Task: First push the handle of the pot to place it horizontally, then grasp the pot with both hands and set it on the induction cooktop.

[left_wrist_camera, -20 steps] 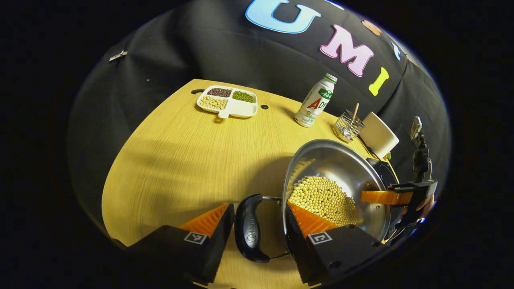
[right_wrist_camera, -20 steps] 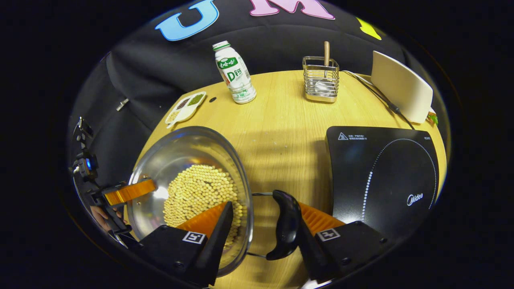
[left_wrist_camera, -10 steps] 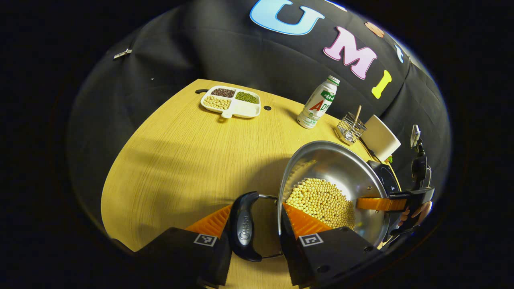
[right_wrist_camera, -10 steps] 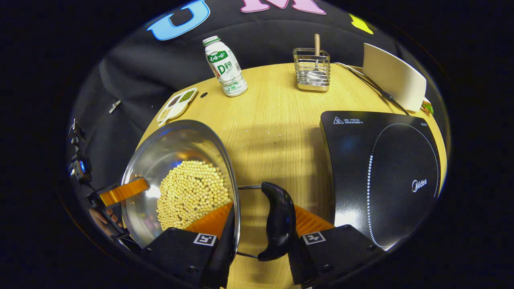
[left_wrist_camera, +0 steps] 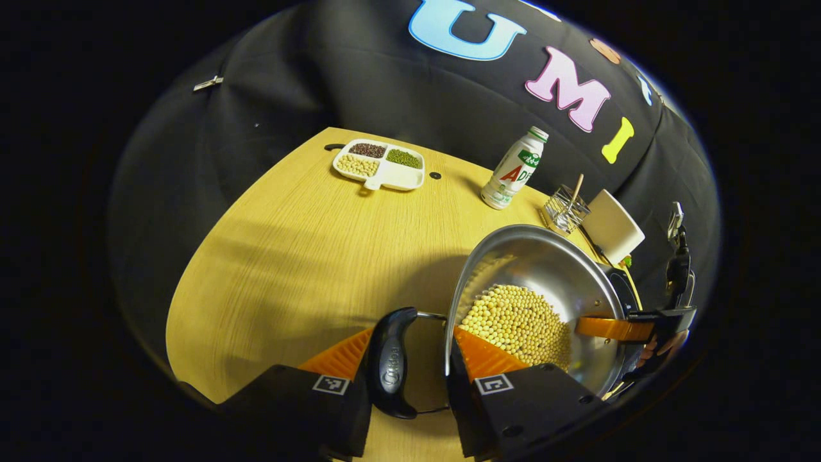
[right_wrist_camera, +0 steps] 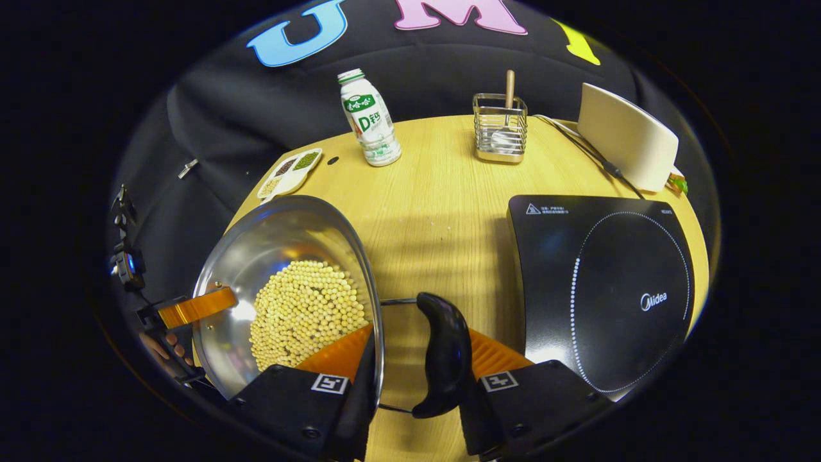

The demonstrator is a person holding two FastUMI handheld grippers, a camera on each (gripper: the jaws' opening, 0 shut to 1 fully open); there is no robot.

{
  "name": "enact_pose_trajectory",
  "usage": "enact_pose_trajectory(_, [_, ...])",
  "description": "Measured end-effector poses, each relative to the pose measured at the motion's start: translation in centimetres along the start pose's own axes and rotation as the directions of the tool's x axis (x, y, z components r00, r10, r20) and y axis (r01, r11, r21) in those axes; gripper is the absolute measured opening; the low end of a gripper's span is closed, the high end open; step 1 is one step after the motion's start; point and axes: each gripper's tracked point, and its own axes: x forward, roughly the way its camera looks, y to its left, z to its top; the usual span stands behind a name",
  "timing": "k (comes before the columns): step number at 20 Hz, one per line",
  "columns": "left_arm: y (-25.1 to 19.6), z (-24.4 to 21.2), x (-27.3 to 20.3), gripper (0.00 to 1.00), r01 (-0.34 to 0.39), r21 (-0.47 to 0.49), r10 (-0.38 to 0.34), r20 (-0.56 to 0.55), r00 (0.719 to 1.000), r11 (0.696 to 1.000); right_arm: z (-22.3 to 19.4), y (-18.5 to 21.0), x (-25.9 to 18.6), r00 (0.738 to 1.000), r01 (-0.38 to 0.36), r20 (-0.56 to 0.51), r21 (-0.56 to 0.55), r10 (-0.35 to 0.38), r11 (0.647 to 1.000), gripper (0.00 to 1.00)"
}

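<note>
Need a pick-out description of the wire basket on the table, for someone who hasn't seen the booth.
Start at the black induction cooktop on the wooden table, then look past its far edge toward the cloth wall. The wire basket stands there, between the white drink bottle and the leaning white board. It's the only see-through metal grid, with a wooden handle sticking up.

Hand-held gripper: black housing, square tag markers (screws visible).

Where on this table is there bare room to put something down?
The widest bare wood lies on the table between the divided tray and the pot. A narrower bare strip runs between the pot and the induction cooktop, up toward the bottle. The far corner is crowded: wire holder, white board and a cable.
</note>
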Motion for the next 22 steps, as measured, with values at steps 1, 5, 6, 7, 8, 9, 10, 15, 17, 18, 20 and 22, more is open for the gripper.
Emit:
enact_pose_trajectory(1, [-0.3, 0.3, -0.6, 0.56, -0.004, 0.002, 0.004, 0.002, 1.000, 1.000, 0.2, 0.0, -0.6, 1.000, -0.003, 0.002, 0.001, 0.003, 1.000, 0.60])
enact_pose_trajectory(5, [-2.3, 1.5, -2.6, 0.58, -0.007, 0.037, 0.007, 0.017, 1.000, 0.999, 1.1, -0.7, -3.3, 1.000, -0.011, 0.020, 0.017, 0.011, 1.000, 0.60])
enact_pose_trajectory(6, [-3.1, 1.8, -2.9, 0.57, -0.005, 0.043, 0.004, 0.017, 1.000, 0.999, 1.2, -1.1, -4.0, 1.000, -0.009, 0.016, 0.024, 0.009, 1.000, 0.60])
enact_pose_trajectory(7, [-4.0, 2.1, -3.1, 0.56, -0.002, 0.054, 0.001, 0.015, 1.000, 0.999, 1.3, -1.7, -4.9, 1.000, -0.009, 0.012, 0.026, 0.008, 1.000, 0.55])
enact_pose_trajectory(8, [-4.9, 2.1, -3.4, 0.57, 0.001, 0.063, -0.002, 0.014, 1.000, 0.998, 1.5, -2.2, -5.4, 1.000, -0.004, 0.008, 0.031, 0.004, 0.999, 0.60])
enact_pose_trajectory(9, [-5.8, 2.3, -3.6, 0.57, 0.006, 0.069, -0.006, 0.010, 1.000, 0.998, 1.9, -2.9, -6.1, 1.000, 0.000, 0.010, 0.036, 0.000, 0.999, 0.55])
enact_pose_trajectory(10, [-6.7, 2.4, -3.8, 0.57, 0.011, 0.069, -0.012, 0.011, 1.000, 0.998, 2.2, -3.5, -6.7, 1.000, 0.003, 0.018, 0.035, -0.003, 0.999, 0.55])
enact_pose_trajectory(15, [-11.7, 2.7, -3.9, 0.56, 0.028, 0.071, -0.028, 0.006, 1.000, 0.997, 3.7, -7.4, -9.6, 0.999, 0.018, 0.043, 0.039, -0.020, 0.999, 0.60])
enact_pose_trajectory(17, [-13.7, 2.7, -3.8, 0.56, 0.035, 0.074, -0.035, 0.001, 0.999, 0.997, 4.0, -9.3, -10.6, 0.998, 0.024, 0.051, 0.049, -0.026, 0.999, 0.60])
enact_pose_trajectory(18, [-14.7, 2.6, -3.6, 0.57, 0.038, 0.076, -0.038, -0.002, 0.999, 0.996, 4.1, -10.2, -11.1, 0.998, 0.024, 0.056, 0.056, -0.027, 0.998, 0.60])
enact_pose_trajectory(20, [-16.7, 2.7, -3.4, 0.57, 0.043, 0.086, -0.043, -0.004, 0.999, 0.995, 4.5, -11.9, -11.7, 0.998, 0.024, 0.063, 0.068, -0.029, 0.997, 0.60])
enact_pose_trajectory(22, [-18.7, 2.9, -3.0, 0.55, 0.048, 0.098, -0.048, -0.004, 0.999, 0.994, 5.0, -13.7, -12.4, 0.997, 0.027, 0.071, 0.078, -0.032, 0.997, 0.60])
